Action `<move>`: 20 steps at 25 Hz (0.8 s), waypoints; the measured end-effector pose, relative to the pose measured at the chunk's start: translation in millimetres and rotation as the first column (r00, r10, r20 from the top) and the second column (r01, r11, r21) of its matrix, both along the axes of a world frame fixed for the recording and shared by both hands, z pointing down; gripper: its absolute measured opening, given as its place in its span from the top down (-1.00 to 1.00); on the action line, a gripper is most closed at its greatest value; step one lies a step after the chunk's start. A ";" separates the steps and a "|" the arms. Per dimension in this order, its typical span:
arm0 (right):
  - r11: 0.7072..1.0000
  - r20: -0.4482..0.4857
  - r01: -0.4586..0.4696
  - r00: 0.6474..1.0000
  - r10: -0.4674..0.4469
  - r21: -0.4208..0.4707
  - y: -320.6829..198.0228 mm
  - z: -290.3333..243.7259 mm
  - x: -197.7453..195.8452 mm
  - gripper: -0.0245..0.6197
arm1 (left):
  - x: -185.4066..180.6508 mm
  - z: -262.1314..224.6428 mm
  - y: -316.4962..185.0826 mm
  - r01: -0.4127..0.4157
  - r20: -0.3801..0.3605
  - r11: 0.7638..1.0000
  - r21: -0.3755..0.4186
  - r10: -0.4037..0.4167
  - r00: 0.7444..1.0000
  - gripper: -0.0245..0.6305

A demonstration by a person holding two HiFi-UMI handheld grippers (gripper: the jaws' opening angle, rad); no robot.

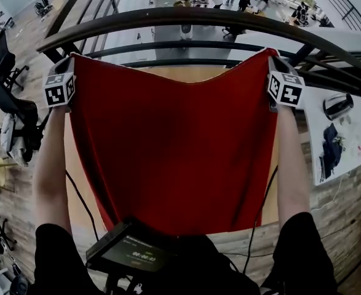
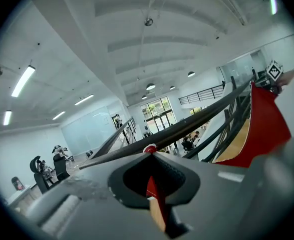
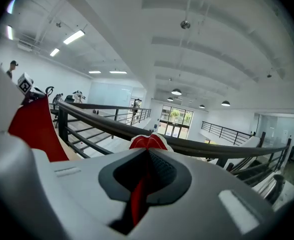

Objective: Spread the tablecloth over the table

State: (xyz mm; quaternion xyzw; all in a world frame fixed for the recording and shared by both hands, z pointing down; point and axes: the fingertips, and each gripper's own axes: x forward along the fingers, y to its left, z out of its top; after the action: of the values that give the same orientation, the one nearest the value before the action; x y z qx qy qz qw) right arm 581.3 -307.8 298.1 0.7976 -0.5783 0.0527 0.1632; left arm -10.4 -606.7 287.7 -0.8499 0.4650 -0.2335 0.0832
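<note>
Closest to the lens, a dark screen device [image 1: 128, 254] is seen at the person's chest, just under the hanging hem of the red tablecloth [image 1: 174, 146]. The cloth is held up by its two upper corners: one is pinched between the closed fingers of the left gripper [image 2: 149, 151], the other between those of the right gripper [image 3: 148, 145]. Its top edge is stretched crosswise between them, sagging in the middle, with both hands level and equally advanced. The wooden surface [image 1: 189, 72] is glimpsed beyond that edge, before the railing [image 1: 186, 18]. It is judged that the held edge must be carried toward the surface's far edge and lowered evenly.
</note>
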 end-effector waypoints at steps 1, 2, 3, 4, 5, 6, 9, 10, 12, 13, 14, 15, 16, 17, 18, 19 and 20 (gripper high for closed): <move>1.000 -0.016 -0.010 1.000 0.010 -0.018 -9.2 7.3 7.5 0.88 | -3.0 7.4 -11.1 0.003 0.014 1.000 -0.005 -0.003 1.000 0.89; 0.999 -0.034 -0.020 0.999 0.019 -0.034 -18.3 13.7 15.2 0.88 | -6.5 14.7 -22.1 0.003 0.029 1.000 -0.009 -0.003 1.000 0.89; 0.998 -0.052 -0.029 0.998 0.027 -0.050 -27.8 19.7 23.3 0.88 | -10.3 21.9 -33.3 0.001 0.048 1.000 -0.012 0.000 0.999 0.89; 0.997 -0.070 -0.038 0.997 0.033 -0.068 -37.5 25.5 31.9 0.88 | -14.5 29.3 -44.5 -0.004 0.075 1.000 -0.014 0.005 0.997 0.89; 0.995 -0.092 -0.044 0.995 0.036 -0.091 -46.6 31.6 40.9 0.88 | -18.9 37.1 -55.8 -0.010 0.107 1.000 -0.015 0.011 0.994 0.89; 0.992 -0.120 -0.051 0.992 0.036 -0.119 -54.5 37.6 50.3 0.88 | -23.1 45.3 -67.5 -0.015 0.141 1.000 -0.017 0.017 0.990 0.89; 0.978 -0.211 -0.080 0.977 0.038 -0.194 -72.5 49.1 83.5 0.88 | -32.1 66.2 -106.7 -0.015 0.222 1.000 -0.025 0.020 0.975 0.89; 0.975 -0.221 -0.095 0.974 0.048 -0.203 -78.3 50.4 96.0 0.88 | -34.2 69.9 -120.6 -0.009 0.236 1.000 -0.025 0.015 0.972 0.89; 0.968 -0.230 -0.130 0.970 0.080 -0.213 -91.2 50.7 118.6 0.88 | -37.1 69.9 -150.1 -0.001 0.254 1.000 -0.014 0.005 0.967 0.89; 0.964 -0.240 -0.150 0.966 0.097 -0.217 -97.7 49.9 127.0 0.88 | -39.8 68.9 -165.0 0.004 0.261 1.000 -0.006 -0.002 0.965 0.89; 0.961 -0.250 -0.168 0.962 0.110 -0.220 -104.3 49.4 133.6 0.88 | -44.0 68.7 -179.3 0.015 0.267 1.000 0.001 -0.014 0.963 0.89; 0.959 -0.256 -0.180 0.959 0.122 -0.220 -111.2 50.1 139.5 0.88 | -48.5 68.8 -192.3 0.029 0.268 1.000 0.007 -0.029 0.963 0.89; 0.957 -0.257 -0.189 0.957 0.131 -0.218 -117.8 52.6 145.5 0.88 | -50.5 69.0 -202.9 0.043 0.259 0.999 0.010 -0.044 0.965 0.89; 0.956 -0.255 -0.196 0.957 0.138 -0.218 -123.5 57.8 152.0 0.88 | -49.2 71.1 -211.2 0.054 0.245 0.998 0.011 -0.055 0.968 0.89; 0.952 -0.254 -0.205 0.956 0.145 -0.226 -127.1 65.9 158.6 0.88 | -46.1 77.4 -218.0 0.060 0.239 0.998 0.009 -0.061 0.969 0.89; 0.946 -0.254 -0.219 0.954 0.157 -0.238 -128.4 75.9 164.6 0.88 | -43.0 87.8 -223.7 0.063 0.246 0.998 0.005 -0.062 0.967 0.89; 0.939 -0.253 -0.236 0.952 0.172 -0.251 -128.1 86.4 170.0 0.88 | -40.4 100.5 -228.6 0.063 0.258 0.998 -0.002 -0.061 0.964 0.89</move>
State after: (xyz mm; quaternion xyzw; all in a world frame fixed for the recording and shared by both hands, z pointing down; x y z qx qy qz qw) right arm 751.2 -435.9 384.5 0.8233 -0.4564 0.0587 0.3324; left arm -50.7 -835.3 388.2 -0.7977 0.4753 -0.3471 0.1312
